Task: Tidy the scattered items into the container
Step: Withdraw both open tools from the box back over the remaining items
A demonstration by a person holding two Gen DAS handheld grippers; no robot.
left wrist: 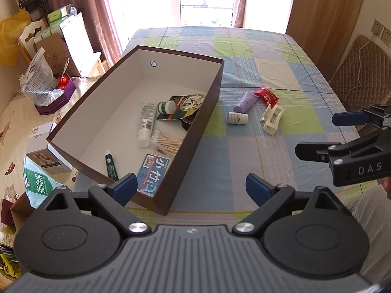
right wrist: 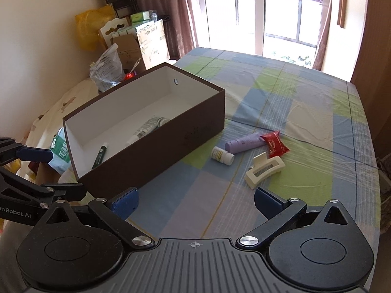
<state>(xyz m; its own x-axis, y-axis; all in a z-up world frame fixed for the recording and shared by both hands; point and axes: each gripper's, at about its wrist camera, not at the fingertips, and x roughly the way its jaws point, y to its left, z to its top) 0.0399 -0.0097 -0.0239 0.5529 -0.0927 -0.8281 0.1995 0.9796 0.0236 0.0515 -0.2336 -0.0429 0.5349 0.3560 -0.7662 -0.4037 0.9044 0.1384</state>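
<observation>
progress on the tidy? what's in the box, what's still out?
Done: tubes, cotton swabs and packets lie in the box. In hand: nothing; left gripper and right gripper are open. Left on the table: purple tube, red packet, pill bottle, hair clip.

Black tool [right wrist: 194, 201] with blue fingertips [right wrist: 124, 204], silver screws.

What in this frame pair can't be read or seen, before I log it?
- Right wrist view: the near wall of the brown cardboard box hides most of its contents.
- Left wrist view: a dark item under the green printed pouch, cut off by the box wall.
- Both views: label print on the small white pill bottle is too small to read.
</observation>
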